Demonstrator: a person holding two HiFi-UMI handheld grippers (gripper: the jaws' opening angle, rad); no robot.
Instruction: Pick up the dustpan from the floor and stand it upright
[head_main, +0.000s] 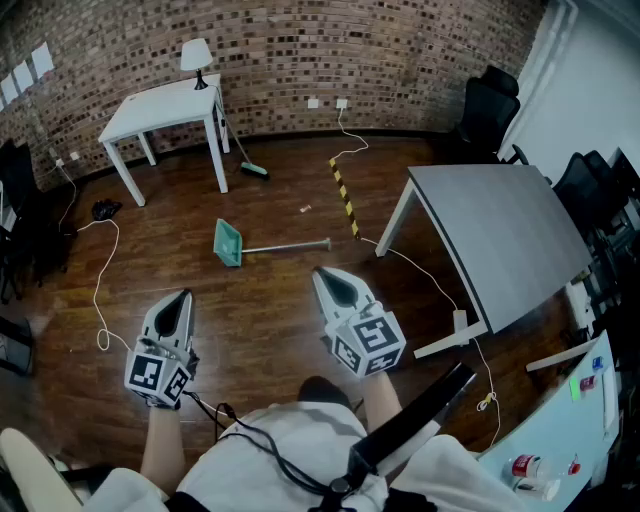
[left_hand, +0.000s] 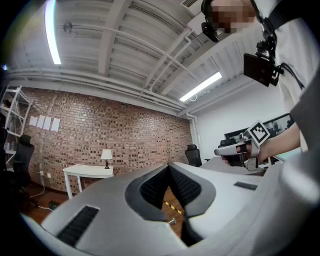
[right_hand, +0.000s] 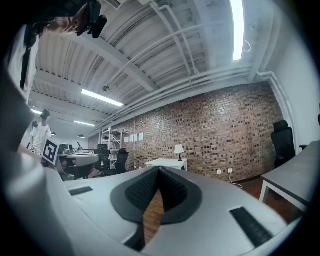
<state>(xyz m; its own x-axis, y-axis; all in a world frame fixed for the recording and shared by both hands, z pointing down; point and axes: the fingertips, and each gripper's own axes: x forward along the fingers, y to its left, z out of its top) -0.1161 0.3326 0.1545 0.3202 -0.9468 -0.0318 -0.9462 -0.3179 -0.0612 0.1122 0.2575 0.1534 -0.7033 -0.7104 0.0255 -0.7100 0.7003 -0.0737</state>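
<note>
A green dustpan (head_main: 228, 243) lies flat on the wooden floor in the head view, its long grey handle (head_main: 290, 246) pointing right. My left gripper (head_main: 183, 294) is held level, well short of the pan and to its left, jaws shut and empty. My right gripper (head_main: 320, 272) is also level, just short of the handle's end, shut with nothing in it. In the left gripper view the pads (left_hand: 156, 186) meet at the tip (left_hand: 168, 165). The right gripper view shows the same shut tip (right_hand: 159, 169). Neither gripper view shows the dustpan.
A white table (head_main: 165, 105) with a lamp stands by the brick wall, a broom (head_main: 245, 160) leaning at its leg. A grey table (head_main: 500, 240) fills the right. Yellow-black tape (head_main: 344, 195) and white cables (head_main: 100, 290) cross the floor. Office chairs (head_main: 487, 110) stand far right.
</note>
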